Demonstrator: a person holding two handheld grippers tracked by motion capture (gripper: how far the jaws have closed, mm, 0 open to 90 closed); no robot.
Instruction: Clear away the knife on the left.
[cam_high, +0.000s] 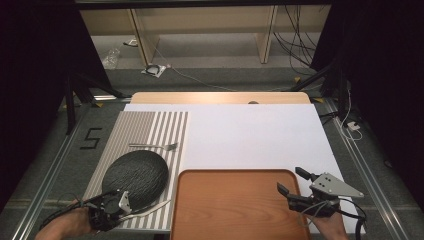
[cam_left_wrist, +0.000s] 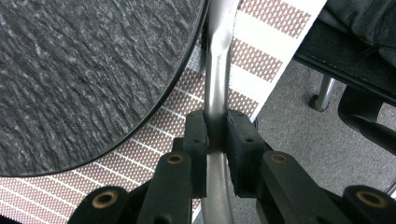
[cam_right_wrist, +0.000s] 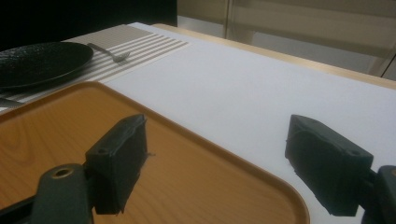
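A black textured plate lies on a striped placemat, with a fork on the mat behind it. Along the plate's near right rim lies a silver piece of cutlery. My left gripper is shut on its handle. In the left gripper view the pads squeeze the metal handle from both sides, next to the plate. I cannot tell which kind of cutlery it is. My right gripper stands open over the right end of a wooden tray, with nothing between its jaws.
A white sheet covers the table to the right of the mat and behind the tray. The mat's near edge overhangs the grey floor. Shelving and cables stand beyond the table's far edge.
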